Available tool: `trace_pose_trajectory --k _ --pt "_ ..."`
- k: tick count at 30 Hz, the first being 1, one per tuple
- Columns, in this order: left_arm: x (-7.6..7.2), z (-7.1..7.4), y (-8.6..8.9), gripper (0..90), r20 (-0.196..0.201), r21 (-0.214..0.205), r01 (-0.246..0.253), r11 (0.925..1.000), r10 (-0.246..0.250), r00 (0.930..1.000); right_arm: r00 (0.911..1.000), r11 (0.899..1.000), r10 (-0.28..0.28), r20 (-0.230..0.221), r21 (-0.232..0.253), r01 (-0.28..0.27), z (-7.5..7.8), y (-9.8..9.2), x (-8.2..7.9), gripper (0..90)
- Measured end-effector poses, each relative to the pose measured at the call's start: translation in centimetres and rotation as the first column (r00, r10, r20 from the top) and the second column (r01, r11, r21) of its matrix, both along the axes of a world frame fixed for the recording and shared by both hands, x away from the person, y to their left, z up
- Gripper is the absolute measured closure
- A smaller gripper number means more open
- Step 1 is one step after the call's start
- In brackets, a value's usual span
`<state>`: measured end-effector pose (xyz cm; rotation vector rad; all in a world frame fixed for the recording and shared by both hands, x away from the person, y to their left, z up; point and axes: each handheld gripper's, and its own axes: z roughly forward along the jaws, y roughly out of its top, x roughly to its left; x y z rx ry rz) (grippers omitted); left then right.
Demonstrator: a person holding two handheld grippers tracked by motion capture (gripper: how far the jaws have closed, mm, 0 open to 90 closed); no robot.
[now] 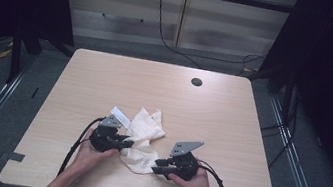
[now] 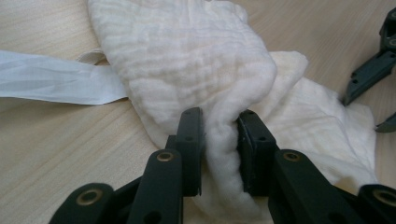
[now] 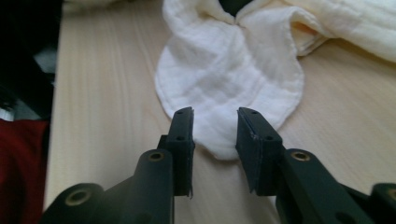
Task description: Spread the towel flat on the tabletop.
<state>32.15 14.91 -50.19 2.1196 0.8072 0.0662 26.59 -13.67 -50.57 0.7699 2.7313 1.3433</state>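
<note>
Room: dark curtains hang left and right of the work area; pale cabinet fronts stand behind the table, a black cable drooping down them to the grey floor.
Table [image 1: 106, 79]: light wood-grain top with a round cable hole [image 1: 196, 82] near its far edge; the work sits near the front edge, within reach of the person's hands.
Muslin cloth [image 1: 143, 140]: a crumpled cream-white cloth lying at the front middle of the table, between the two grippers; it is bunched and partly folded over itself, so it looks like it is being gathered or straightened.
White strip [image 2: 51, 84]: a thin flat white strip, perhaps a label or tape, lies on the wood and runs under the cloth's left side.
Left gripper [image 2: 219, 135]: held at the cloth's left edge; the jaws pinch a raised ridge of the fabric between the pads, probably to anchor or lift that side.
Right gripper [image 3: 215, 128]: held at the cloth's near right side; its jaws stand apart over the rounded corner of the cloth, which lies flat on the table and is not pressed by the pads. It seems lined up to take that corner.
</note>
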Motion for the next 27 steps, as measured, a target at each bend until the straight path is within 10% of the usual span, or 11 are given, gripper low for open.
trace_pose_trajectory --k 6,11,18,27 --pt "0.2 -0.1 0.1 71.6 -0.016 -0.017 -0.006 0.9998 0.006 0.9999 0.9993 1.000 -0.015 0.035 -0.003 0.015 -0.2 0.0 -0.1 65.2" --pt "0.2 -0.1 0.1 71.0 -0.016 -0.019 -0.007 0.9998 0.007 0.9998 0.9962 0.999 -0.048 0.073 -0.021 0.049 -0.3 0.0 -0.2 85.4" --pt "-0.1 0.2 0.0 61.4 -0.005 -0.032 -0.014 0.9994 0.014 0.9999 0.9978 0.997 -0.066 -0.005 0.047 0.066 0.0 -0.4 0.1 89.0" --pt "-0.3 3.3 2.0 38.3 0.053 -0.162 -0.075 0.9839 0.084 0.9950 0.9939 0.977 -0.105 0.032 0.192 0.097 5.8 -2.0 0.7 89.5"
